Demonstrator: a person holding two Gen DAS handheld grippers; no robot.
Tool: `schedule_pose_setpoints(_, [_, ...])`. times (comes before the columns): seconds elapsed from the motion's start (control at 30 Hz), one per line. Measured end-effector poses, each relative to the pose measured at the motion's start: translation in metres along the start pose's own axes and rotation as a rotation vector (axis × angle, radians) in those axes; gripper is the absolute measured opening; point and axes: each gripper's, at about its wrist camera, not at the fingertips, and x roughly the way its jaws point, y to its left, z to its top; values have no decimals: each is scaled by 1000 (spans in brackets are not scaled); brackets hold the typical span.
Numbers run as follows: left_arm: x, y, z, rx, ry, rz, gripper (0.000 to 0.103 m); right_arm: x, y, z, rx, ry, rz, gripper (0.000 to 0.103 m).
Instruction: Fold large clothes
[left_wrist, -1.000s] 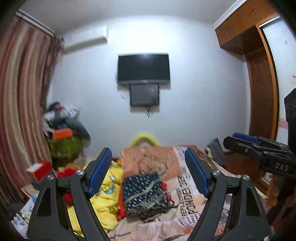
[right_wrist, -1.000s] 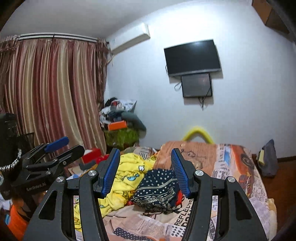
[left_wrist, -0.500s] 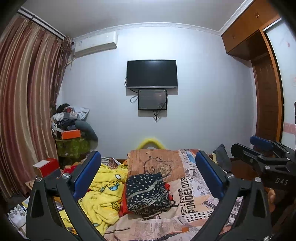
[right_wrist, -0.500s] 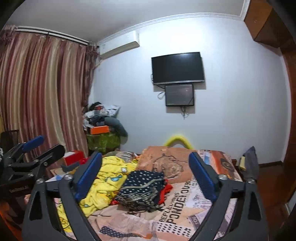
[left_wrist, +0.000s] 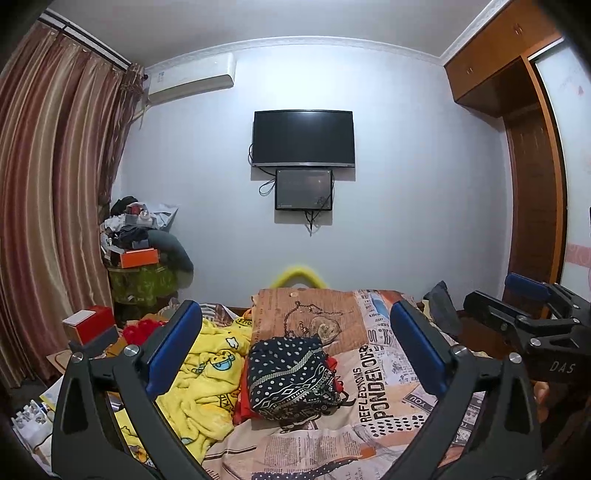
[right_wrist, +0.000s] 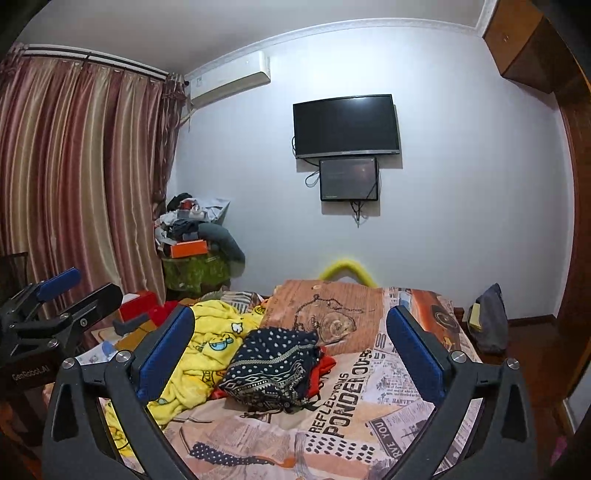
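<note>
A folded dark blue patterned garment (left_wrist: 290, 373) lies on red clothes in the middle of the bed; it also shows in the right wrist view (right_wrist: 271, 365). A crumpled yellow cartoon-print garment (left_wrist: 207, 380) lies to its left, also in the right wrist view (right_wrist: 201, 350). My left gripper (left_wrist: 295, 343) is open wide and empty, held above the near end of the bed. My right gripper (right_wrist: 290, 343) is open wide and empty, beside it. Each gripper shows at the edge of the other's view, the right (left_wrist: 532, 317) and the left (right_wrist: 51, 310).
The bed carries a newspaper-print sheet (left_wrist: 384, 387). A cluttered side table (left_wrist: 142, 266) and striped curtains (left_wrist: 55, 206) stand at the left. A TV (left_wrist: 303, 138) hangs on the far wall. A wooden wardrobe (left_wrist: 532, 192) stands at the right, with a dark bag (right_wrist: 487, 321) on the floor.
Both grippers opened from narrow to wide. Both views tilted up and drew back a little from the bed. The clothes have not moved.
</note>
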Motion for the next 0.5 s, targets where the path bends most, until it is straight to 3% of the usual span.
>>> schedule_pose_setpoints(0.5, [12,3,-7,-16,42,-3,102,-3,4,-3,-14,37,0,103])
